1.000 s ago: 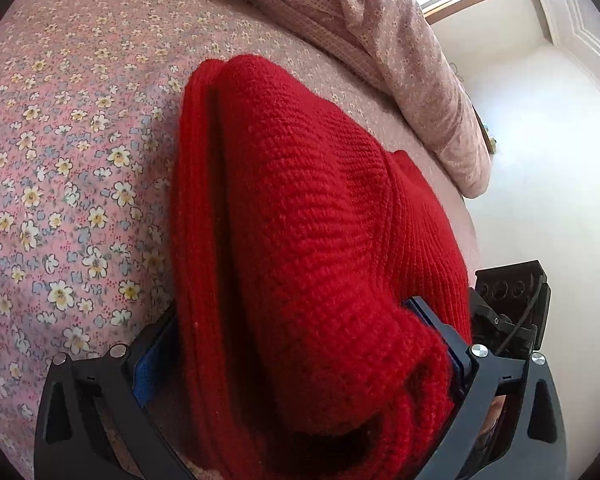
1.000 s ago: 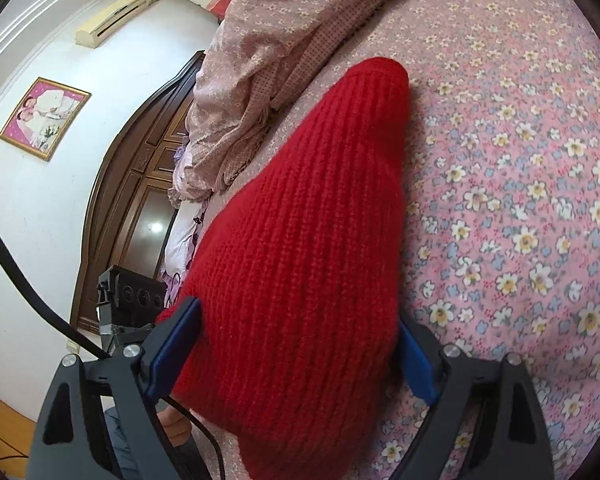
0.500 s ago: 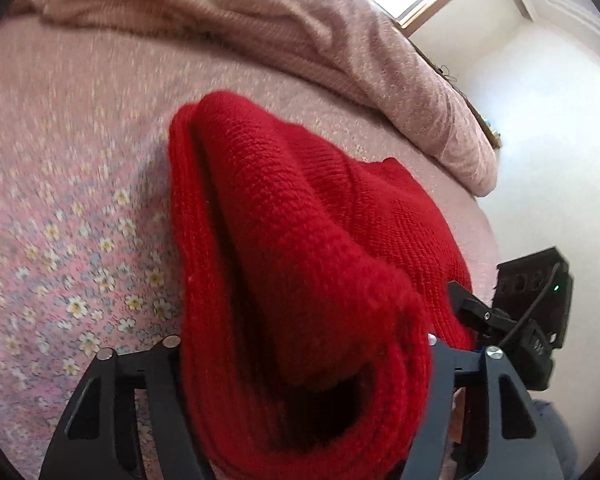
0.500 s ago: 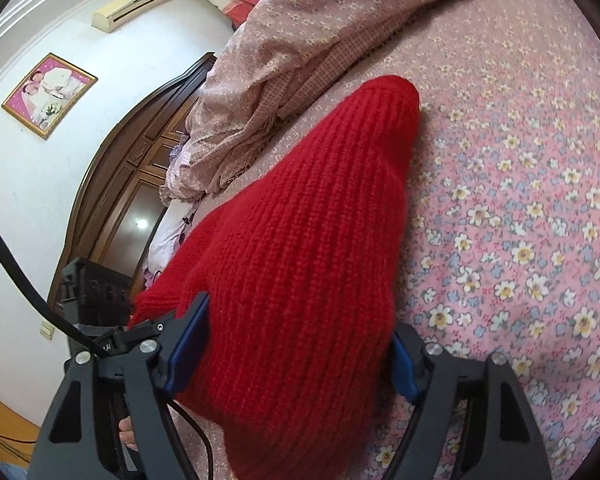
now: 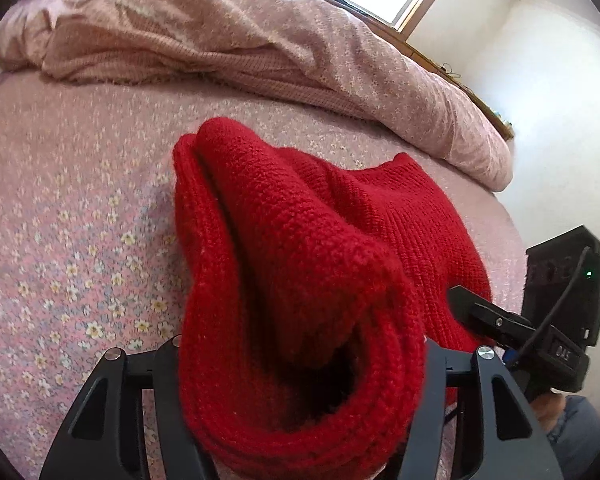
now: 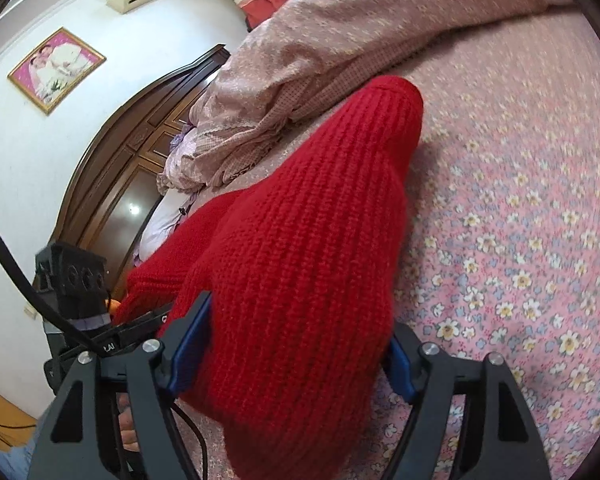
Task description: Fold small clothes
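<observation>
A red knit garment [image 5: 300, 220] lies folded on the floral bed sheet [image 5: 80, 220], with its near end raised off the bed. My left gripper [image 5: 300, 360] has its jaws closing on the rolled, bunched near edge; the knit bulges between the fingers [image 5: 168, 364]. In the right wrist view the same garment [image 6: 320, 220] runs away from my right gripper [image 6: 300, 328], whose blue pads [image 6: 192, 344] press its other near corner from both sides. The two grippers hold the garment side by side.
A rumpled pink quilt [image 5: 260, 40] is heaped along the far side of the bed. The right gripper's body [image 5: 560, 300] sits close at the right edge. A dark wooden headboard [image 6: 112, 184], a white wall and a framed picture [image 6: 56, 68] lie to the left.
The left jaws went from wide to narrow and now bunch the knit edge. Both grippers rose and tilted, lifting the garment's near end; more of the quilt and room shows.
</observation>
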### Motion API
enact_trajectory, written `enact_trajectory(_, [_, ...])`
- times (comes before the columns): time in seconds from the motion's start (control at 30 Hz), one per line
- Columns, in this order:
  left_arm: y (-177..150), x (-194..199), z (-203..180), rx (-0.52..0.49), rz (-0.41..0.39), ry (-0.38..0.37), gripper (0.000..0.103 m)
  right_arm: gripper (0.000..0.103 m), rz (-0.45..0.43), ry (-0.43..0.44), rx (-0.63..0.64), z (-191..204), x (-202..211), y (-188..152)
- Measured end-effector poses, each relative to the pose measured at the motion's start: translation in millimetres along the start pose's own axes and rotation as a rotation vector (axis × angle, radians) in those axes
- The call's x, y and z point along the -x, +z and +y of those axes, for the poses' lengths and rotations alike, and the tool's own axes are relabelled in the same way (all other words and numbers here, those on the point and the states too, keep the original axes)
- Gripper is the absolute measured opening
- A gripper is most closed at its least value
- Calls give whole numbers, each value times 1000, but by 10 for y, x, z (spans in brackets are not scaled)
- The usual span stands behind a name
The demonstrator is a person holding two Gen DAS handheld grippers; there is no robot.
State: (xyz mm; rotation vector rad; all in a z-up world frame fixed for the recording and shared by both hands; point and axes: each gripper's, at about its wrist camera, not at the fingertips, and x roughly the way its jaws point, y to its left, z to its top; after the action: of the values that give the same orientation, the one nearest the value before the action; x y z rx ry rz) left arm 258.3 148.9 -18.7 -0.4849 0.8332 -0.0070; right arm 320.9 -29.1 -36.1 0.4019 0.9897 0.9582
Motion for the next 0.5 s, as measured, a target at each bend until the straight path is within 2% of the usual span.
enact_trajectory(0.27, [80, 37, -284, -65, -46, 46, 49, 75, -35, -14, 24, 40, 152, 35])
enact_trajectory(0.5, [216, 68, -522, -90, -89, 33, 49, 74, -93, -33, 56, 76, 429, 138])
